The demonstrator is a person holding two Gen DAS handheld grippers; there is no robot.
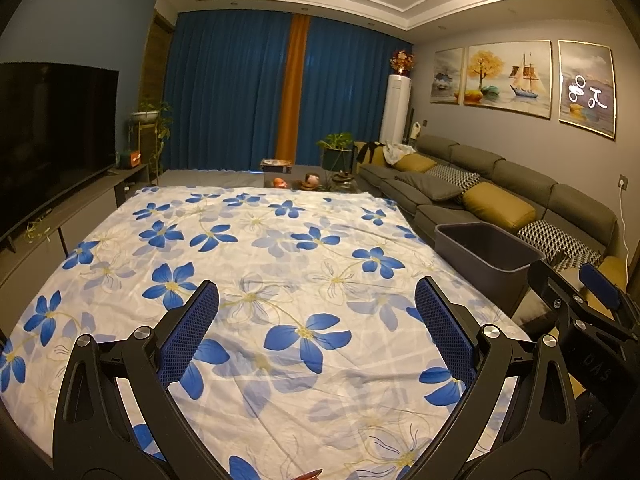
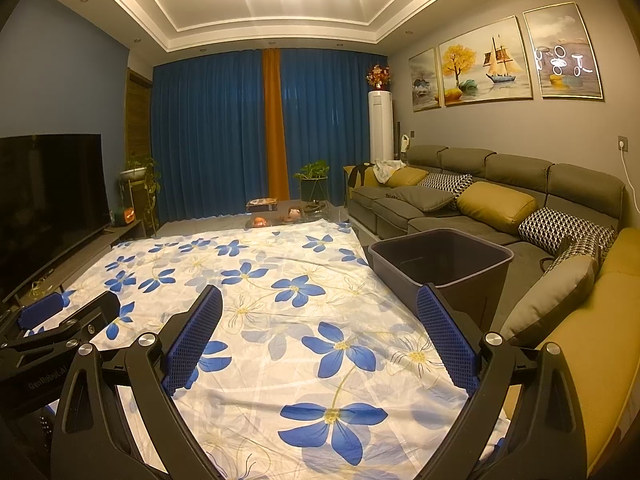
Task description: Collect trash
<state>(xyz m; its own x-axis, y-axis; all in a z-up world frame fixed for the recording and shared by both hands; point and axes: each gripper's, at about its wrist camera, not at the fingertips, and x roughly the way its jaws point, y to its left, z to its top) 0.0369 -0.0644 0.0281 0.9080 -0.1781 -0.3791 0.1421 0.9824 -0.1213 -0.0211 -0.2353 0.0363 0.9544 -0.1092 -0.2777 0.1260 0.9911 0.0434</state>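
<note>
While I look out along both grippers, what fills my view is a white sheet printed with blue flowers [image 1: 256, 264], spread flat over a broad surface that I cannot see beneath it, and I take this sheet as my landmark. Along the sheet's right side runs a long grey sofa [image 2: 472, 200] carrying mustard and black-and-white patterned cushions. Beyond the sheet's far edge hang blue curtains with an orange strip [image 1: 294, 88] down the middle, and a dark television [image 1: 52, 136] stands on a low cabinet off the sheet's left side. At the sheet's right edge, between it and the sofa, sits a dark grey plastic bin [image 2: 440, 264], upright with its mouth open; from here I see only bare inner walls, and its bottom is hidden from me. My left gripper [image 1: 316, 300] hangs over the near part of the sheet with its jaws spread wide and nothing between them. My right gripper [image 2: 318, 304] hovers over the sheet's near right part, jaws equally wide and empty, with the bin just past its right finger. At the sheet's nearest edge, in the left wrist view, a small reddish sliver [image 1: 310, 474] peeks in; I cannot tell what it is.
</note>
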